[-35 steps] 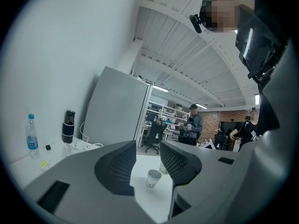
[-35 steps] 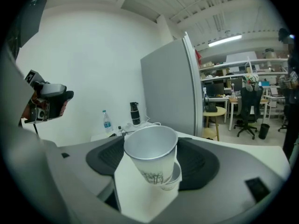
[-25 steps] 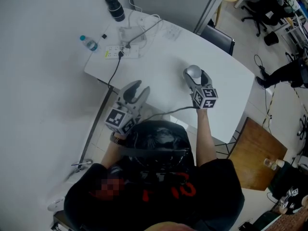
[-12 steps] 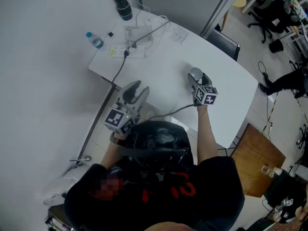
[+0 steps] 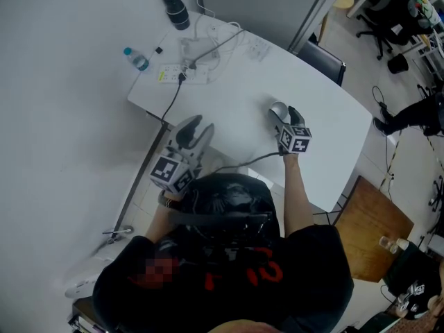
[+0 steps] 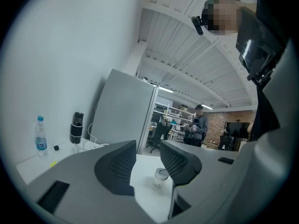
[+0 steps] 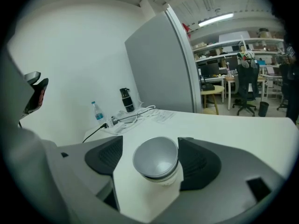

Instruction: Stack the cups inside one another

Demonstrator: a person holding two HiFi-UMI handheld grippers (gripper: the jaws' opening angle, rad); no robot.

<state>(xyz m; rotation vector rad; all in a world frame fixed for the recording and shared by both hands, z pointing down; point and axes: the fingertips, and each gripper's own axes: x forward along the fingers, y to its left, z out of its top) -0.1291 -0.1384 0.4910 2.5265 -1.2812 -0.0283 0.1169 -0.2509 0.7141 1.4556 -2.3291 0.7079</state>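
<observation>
A paper cup (image 7: 155, 157) with a grey inside sits nested in a white cup (image 7: 162, 176) that stands on the white table (image 7: 243, 134). My right gripper (image 7: 152, 149) straddles the top cup and its jaws are opening. The right pad (image 7: 196, 160) lies against the cup, while the left pad (image 7: 105, 155) stands a little off it. In the head view the cup (image 5: 277, 107) shows grey just beyond the right gripper (image 5: 283, 112). My left gripper (image 5: 193, 127) hovers at the table's near edge, drawn in and holding nothing. Past its jaws, the left gripper view shows the cups (image 6: 160, 177).
At the table's far left corner stand a black flask (image 5: 176, 7), a water bottle (image 5: 137, 57) and a power strip with cables (image 5: 177, 75). A chair (image 5: 320, 60) is behind the table. A wooden board (image 5: 371, 217) lies on the floor to the right.
My right gripper has come down a little with the grey-lined cup. The left gripper has kept still.
</observation>
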